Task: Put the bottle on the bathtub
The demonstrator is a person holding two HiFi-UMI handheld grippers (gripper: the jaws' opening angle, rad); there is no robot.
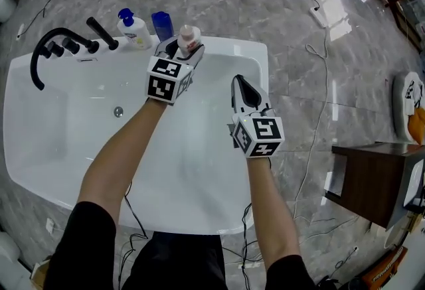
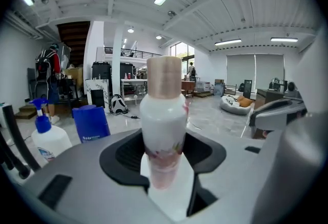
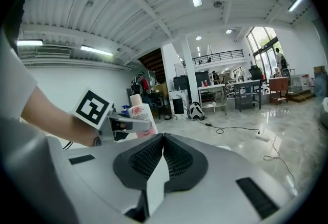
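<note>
A white bottle (image 1: 188,36) with a pinkish cap and a floral print stands upright between the jaws of my left gripper (image 1: 182,48), which is shut on its lower body. It is at the far rim of the white bathtub (image 1: 246,50). In the left gripper view the bottle (image 2: 163,120) fills the middle, its base just over the white rim; I cannot tell if it touches. My right gripper (image 1: 242,86) hovers over the tub's right half, shut with nothing in it; its pads (image 3: 174,159) meet. The bottle (image 3: 141,115) also shows in the right gripper view.
On the rim left of the bottle stand a blue container (image 1: 162,24) and a white pump bottle (image 1: 134,30) with a blue pump. A black faucet (image 1: 56,46) curves over the tub's far left corner. Cables (image 1: 319,103) run over the marble floor, and a wooden table (image 1: 372,179) stands at the right.
</note>
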